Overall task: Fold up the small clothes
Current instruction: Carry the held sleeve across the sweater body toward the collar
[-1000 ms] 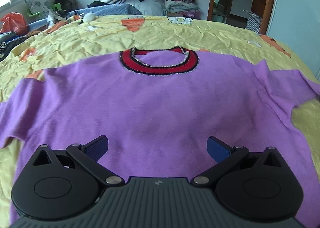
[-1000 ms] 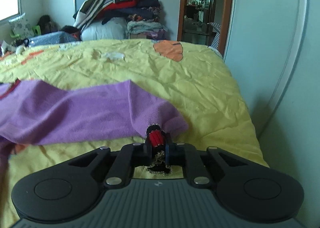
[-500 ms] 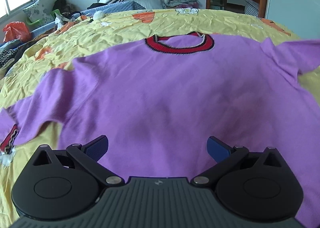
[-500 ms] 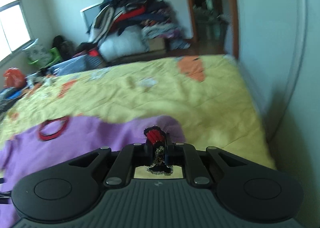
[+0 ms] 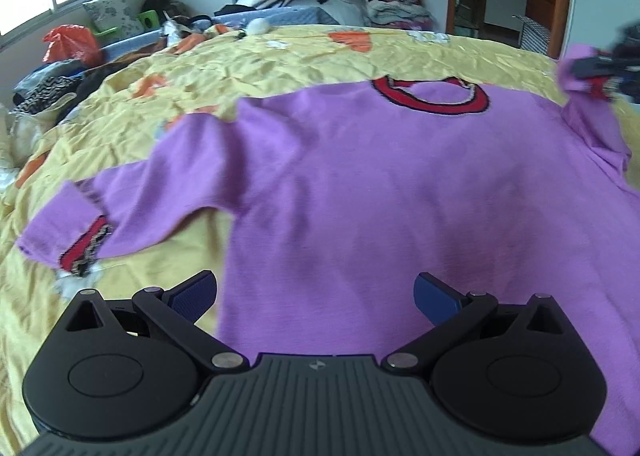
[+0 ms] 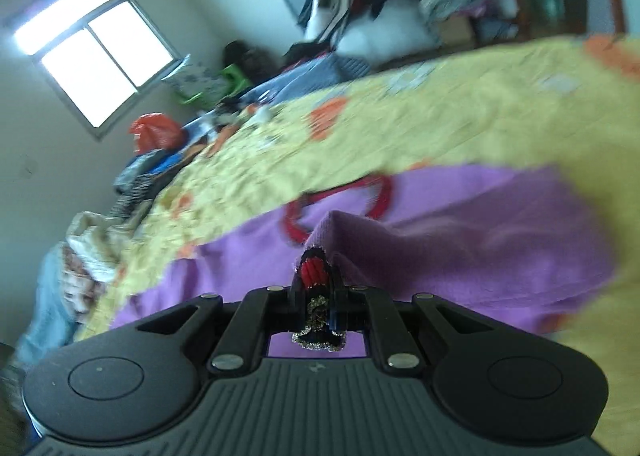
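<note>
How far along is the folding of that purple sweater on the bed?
Done: the purple knit sweater with the red collar lies spread on the yellow bedspread. In hand: the right gripper is shut on the red-trimmed sleeve cuff, raised above the body. Left: the other sleeve lies out flat; the left gripper is open, empty.

Purple sweater [image 5: 380, 184], red collar, flat on yellow bedspread [image 5: 280, 60]; one cuff lifted

Purple sweater [image 5: 380, 176] soft matt knit; yellow bedsheet [image 5: 280, 60] v. crinkled cloth.
</note>
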The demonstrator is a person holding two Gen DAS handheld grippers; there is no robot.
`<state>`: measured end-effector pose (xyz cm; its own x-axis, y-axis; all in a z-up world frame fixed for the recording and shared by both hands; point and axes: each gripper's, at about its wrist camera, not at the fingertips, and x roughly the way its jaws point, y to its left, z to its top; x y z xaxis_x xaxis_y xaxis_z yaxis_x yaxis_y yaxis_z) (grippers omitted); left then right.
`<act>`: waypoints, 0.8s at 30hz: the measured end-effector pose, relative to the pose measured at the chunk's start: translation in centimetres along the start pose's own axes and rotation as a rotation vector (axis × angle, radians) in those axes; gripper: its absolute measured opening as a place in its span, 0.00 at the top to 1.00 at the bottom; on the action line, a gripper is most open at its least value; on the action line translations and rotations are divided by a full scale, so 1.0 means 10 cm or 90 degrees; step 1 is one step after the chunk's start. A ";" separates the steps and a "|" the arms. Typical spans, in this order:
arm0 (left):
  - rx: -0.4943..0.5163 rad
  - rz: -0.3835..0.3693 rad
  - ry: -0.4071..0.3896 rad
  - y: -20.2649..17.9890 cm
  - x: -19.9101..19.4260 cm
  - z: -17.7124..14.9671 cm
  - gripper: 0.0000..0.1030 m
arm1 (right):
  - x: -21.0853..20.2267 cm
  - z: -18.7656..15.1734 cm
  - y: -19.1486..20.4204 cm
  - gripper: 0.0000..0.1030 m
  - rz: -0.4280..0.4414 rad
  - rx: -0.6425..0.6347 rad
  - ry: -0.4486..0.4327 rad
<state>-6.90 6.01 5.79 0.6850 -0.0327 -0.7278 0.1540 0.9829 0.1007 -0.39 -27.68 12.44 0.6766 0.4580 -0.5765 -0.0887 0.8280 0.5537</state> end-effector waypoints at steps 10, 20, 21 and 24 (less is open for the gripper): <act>0.000 0.041 0.017 0.24 -0.02 -0.13 0.00 | 0.99 -0.14 0.98 0.91 0.083 -0.008 0.053; -0.027 0.061 0.048 0.40 0.09 -0.17 0.00 | 1.89 -0.51 1.16 0.77 0.050 -0.033 0.148; -0.031 0.061 0.051 0.41 0.10 -0.17 0.00 | 1.95 -0.56 1.15 0.43 0.044 -0.041 0.162; -0.045 0.058 0.056 0.43 0.13 -0.15 0.00 | 1.87 -0.71 1.14 0.08 0.068 -0.073 0.152</act>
<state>-6.37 10.43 4.28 0.6280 0.0696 -0.7751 0.0412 0.9916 0.1224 6.05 -7.38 3.76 0.4695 0.5960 -0.6514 -0.2418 0.7964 0.5544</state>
